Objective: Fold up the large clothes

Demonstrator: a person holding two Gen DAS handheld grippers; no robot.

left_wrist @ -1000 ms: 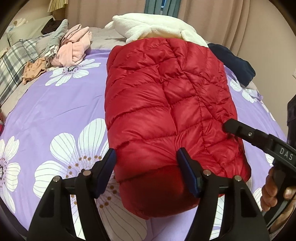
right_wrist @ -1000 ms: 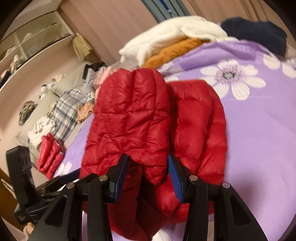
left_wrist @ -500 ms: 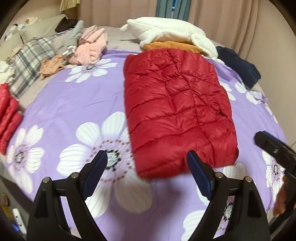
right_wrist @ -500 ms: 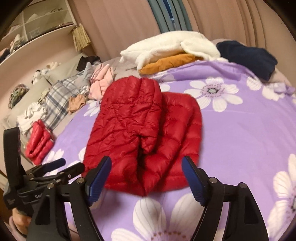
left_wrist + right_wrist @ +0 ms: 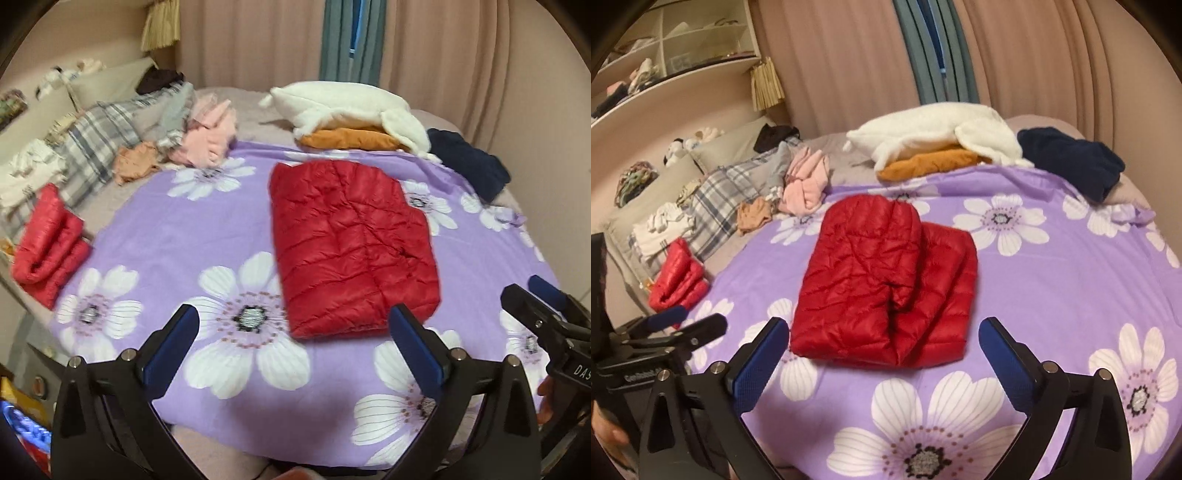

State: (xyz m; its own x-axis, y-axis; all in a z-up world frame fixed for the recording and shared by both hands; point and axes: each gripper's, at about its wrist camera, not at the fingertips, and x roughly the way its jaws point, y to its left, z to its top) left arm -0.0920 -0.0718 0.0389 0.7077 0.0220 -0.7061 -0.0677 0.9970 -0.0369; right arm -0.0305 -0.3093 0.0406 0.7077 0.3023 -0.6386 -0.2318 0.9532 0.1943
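Observation:
A folded red puffer jacket (image 5: 351,243) lies flat on the purple flowered bedspread (image 5: 192,236); it also shows in the right wrist view (image 5: 882,284). My left gripper (image 5: 295,343) is open and empty, held back from the jacket's near edge above the bed's front. My right gripper (image 5: 882,354) is open and empty, just short of the jacket's near edge. The right gripper shows at the right of the left wrist view (image 5: 546,306); the left gripper shows at the left of the right wrist view (image 5: 683,325).
A second folded red jacket (image 5: 48,240) sits at the bed's left edge. A white fleece (image 5: 347,107) over an orange garment (image 5: 351,138), a navy garment (image 5: 469,166), pink clothes (image 5: 207,140) and a plaid pillow (image 5: 96,144) lie at the back. Curtains and shelves stand behind.
Both grippers let go of the jacket, opened wide and pulled back toward the bed's near edge. The jacket now lies folded flat on the bedspread.

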